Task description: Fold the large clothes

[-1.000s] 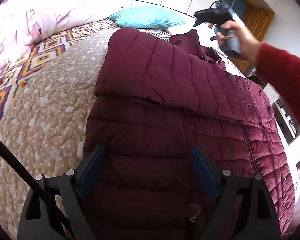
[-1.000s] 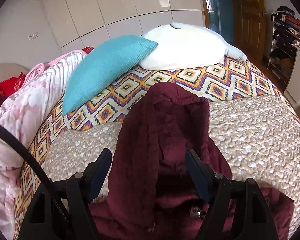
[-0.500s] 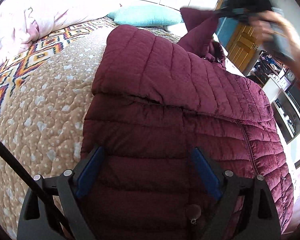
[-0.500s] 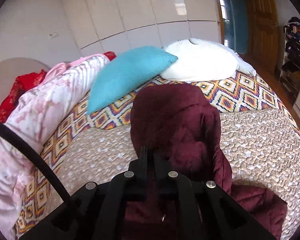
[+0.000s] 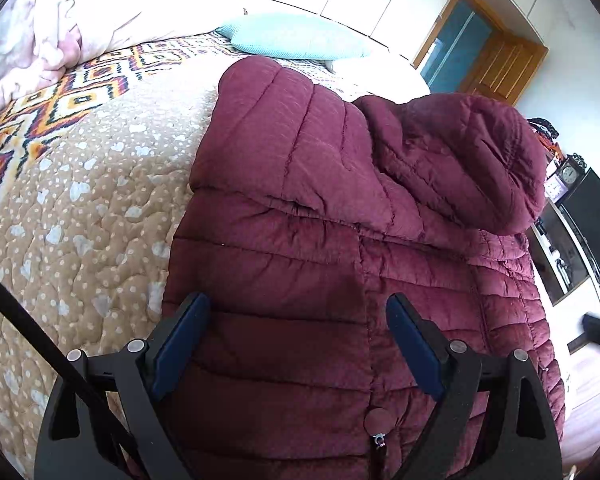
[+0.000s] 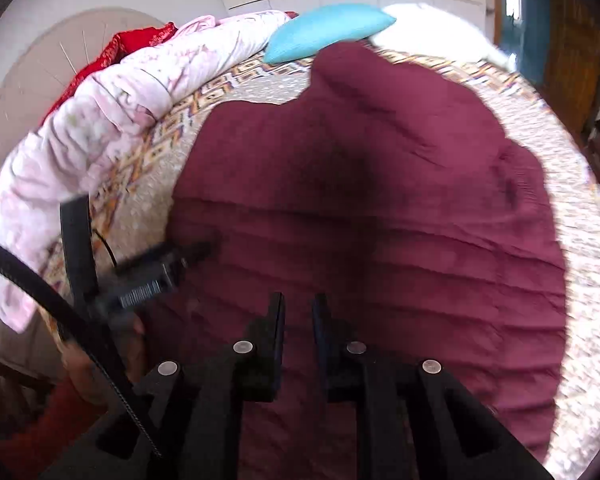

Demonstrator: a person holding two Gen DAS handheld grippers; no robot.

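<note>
A maroon puffer jacket (image 5: 300, 208) lies flat on the bed, with its hood (image 5: 480, 160) folded down over the upper right part. My left gripper (image 5: 296, 304) hovers open over the jacket's lower front, blue pads wide apart, nothing between them. In the right wrist view, which is blurred, my right gripper (image 6: 298, 304) hangs over the jacket (image 6: 380, 200); its jaws are opening, with a narrow gap and no cloth in it. The left gripper (image 6: 142, 224) appears there at the left, held by a hand (image 6: 100, 356) in a red sleeve.
The bed carries a beige spotted quilt (image 5: 80, 220) with a patterned border. A pink duvet (image 6: 100, 128) and a red cloth (image 6: 116, 48) lie along the far left. A turquoise pillow (image 5: 296, 40) and a white pillow (image 6: 432, 20) sit at the head. Shelves and a dark screen (image 5: 592, 216) stand at the right.
The right gripper shut on the hood, swung it across onto the jacket and let go; the hood now lies folded down. The left gripper has stayed open in place.
</note>
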